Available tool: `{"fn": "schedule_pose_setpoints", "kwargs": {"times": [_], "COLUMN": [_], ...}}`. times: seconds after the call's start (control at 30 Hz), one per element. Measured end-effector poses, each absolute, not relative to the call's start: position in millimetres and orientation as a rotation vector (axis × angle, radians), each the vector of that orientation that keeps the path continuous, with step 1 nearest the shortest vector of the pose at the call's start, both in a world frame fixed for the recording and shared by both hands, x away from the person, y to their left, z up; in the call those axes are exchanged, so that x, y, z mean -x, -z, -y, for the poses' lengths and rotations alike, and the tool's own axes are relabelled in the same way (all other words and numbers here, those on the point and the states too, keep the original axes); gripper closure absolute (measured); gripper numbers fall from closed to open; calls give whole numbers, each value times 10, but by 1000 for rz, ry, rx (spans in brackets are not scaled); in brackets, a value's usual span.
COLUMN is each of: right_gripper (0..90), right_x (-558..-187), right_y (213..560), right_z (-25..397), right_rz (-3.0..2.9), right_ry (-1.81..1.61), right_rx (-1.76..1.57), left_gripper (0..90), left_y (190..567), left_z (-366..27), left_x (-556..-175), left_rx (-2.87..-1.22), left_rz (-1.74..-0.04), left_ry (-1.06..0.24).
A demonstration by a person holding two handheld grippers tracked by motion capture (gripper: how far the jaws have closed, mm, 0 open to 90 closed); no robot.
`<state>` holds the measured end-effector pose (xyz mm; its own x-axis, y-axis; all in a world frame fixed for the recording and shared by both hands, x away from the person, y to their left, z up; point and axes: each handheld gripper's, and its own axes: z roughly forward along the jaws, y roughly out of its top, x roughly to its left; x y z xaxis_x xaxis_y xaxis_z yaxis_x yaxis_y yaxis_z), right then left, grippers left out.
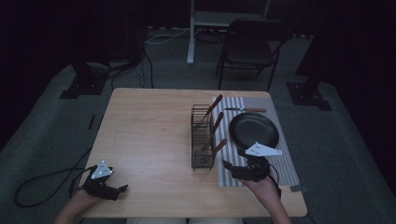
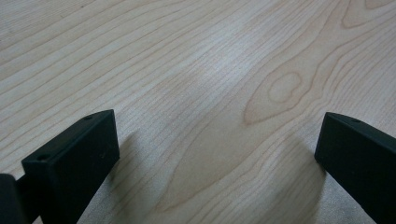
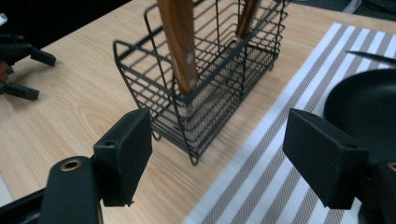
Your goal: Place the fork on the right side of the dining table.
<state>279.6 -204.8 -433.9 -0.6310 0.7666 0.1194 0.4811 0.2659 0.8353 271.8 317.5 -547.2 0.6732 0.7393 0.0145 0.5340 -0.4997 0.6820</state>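
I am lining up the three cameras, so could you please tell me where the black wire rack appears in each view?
High view: the wire rack stands mid-table, just left of the striped mat.
Left gripper view: not in it; bare table.
Right gripper view: upper centre, beyond the open jaws, wooden-handled utensils standing inside.
Shared landmark: the mat's left edge beside the rack.

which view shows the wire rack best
The right gripper view: the wire rack stands close ahead of the open right gripper, its mesh and a wooden handle sharp. The high view shows the whole rack, small and dim. The left gripper view has bare table.
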Motion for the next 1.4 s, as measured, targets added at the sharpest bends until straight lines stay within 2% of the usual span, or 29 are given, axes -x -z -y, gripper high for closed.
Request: {"fn": "schedule_pose_setpoints", "kwargs": {"times": [0.3,0.37,0.43,0.7,0.87,1.2,1.33,1.4], "right_gripper": [237,286,286,472,524,722,751,805], "right_x": [-2844,-2845,-2849,-2899,-2922,-2932,-2948,-2950], "right_y": [4150,4118,4107,4013,3983,3921,3912,3907], "right_z": [1924,1896,1882,1804,1774,1747,1738,1743], "right_rz": [-2203,-2199,-2196,-2182,-2182,-2165,-2162,-2148], "right_ry": [-1345,-1347,-1350,-1367,-1382,-1411,-1394,-1389], "right_rx": [-1134,-1132,-1135,-1129,-1134,-1157,-1160,-1172], "left_gripper": [0,0,0,0,0,0,0,0], "left_y": [5473,5473,5473,5473,5472,5472,5472,5472], "left_z": [-3175,-3176,-3176,-3175,-3175,-3175,-3175,-3175], "left_x": [-2718,-2718,-2718,-2718,-2718,-2718,-2718,-2718], "left_rx": [-2225,-2225,-2225,-2224,-2225,-2225,-2225,-2225], "left_rz": [-976,-976,-976,-977,-976,-976,-976,-976], "left_ry": [-403,-403,-403,-403,-402,-402,-402,-402]}}
